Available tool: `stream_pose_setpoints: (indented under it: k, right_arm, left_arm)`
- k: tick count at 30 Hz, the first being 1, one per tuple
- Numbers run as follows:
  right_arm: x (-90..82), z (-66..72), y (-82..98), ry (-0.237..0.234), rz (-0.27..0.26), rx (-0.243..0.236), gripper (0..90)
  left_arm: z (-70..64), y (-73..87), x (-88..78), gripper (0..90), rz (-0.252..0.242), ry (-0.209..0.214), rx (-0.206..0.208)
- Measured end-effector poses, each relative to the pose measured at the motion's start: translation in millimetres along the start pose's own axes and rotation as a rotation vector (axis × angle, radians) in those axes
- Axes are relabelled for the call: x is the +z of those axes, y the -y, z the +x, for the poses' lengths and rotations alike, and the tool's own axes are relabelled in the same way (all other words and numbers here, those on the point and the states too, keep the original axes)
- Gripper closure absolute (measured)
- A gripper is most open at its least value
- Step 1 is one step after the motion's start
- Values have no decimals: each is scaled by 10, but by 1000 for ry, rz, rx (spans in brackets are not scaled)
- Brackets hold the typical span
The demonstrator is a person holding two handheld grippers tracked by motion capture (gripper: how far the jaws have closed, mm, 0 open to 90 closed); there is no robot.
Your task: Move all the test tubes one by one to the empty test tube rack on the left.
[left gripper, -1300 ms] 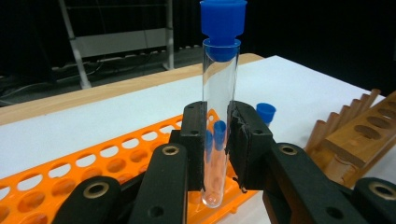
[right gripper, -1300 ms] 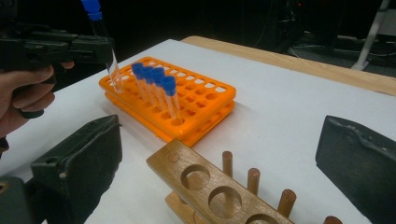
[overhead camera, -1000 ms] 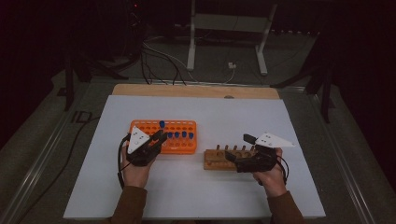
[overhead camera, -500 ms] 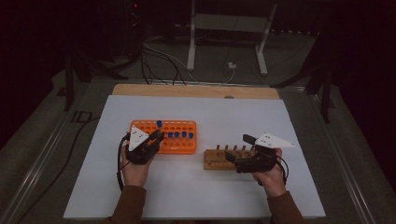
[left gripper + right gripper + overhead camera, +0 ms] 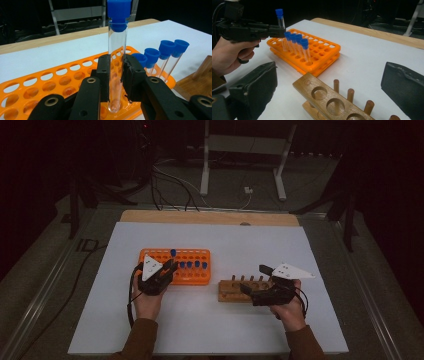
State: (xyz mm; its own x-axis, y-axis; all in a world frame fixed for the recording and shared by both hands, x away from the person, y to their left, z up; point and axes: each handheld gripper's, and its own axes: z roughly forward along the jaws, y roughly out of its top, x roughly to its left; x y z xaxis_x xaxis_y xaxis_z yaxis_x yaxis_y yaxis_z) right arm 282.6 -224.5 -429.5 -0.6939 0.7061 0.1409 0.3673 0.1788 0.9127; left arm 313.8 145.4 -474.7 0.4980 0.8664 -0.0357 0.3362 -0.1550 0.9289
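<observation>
Left gripper [image 5: 116, 75] clamps blue-capped test tube [image 5: 117, 50], upright, bottom just above orange rack [image 5: 50, 85], seemingly clear of holes. Right gripper [image 5: 329, 87] jaws wide apart, either side of wooden rack [image 5: 329, 102], not touching.

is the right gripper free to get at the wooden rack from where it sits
Probably yes. The right gripper is open, holds nothing, and its jaws already flank the end of the wooden rack. Nothing stands between them; the orange rack lies farther off.
</observation>
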Motion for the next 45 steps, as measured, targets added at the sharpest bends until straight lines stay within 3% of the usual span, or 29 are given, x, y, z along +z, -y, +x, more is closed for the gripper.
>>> stream_pose_setpoints:
  k: [16, 22, 29, 35, 45]
  right_arm:
    - [-4, -6, 9, -4, -1, 7, 9]
    - [-6, -6, 11, -5, 0, 7, 9]
    - [-60, -44, 11, 5, -9, 14, 9]
    - [-60, -40, 17, 4, -6, 10, 10]
    - [-56, -39, 24, 2, -2, 8, 9]
  left_arm:
    - [-26, 30, 48, 766, 3, 8, 13]
    - [-6, 86, 86, 767, 54, -3, 6]
    - [-19, 128, 101, 770, 143, -7, 32]
    - [2, 135, 100, 774, 168, 8, 13]
    - [-20, 153, 145, 775, 213, -3, 31]
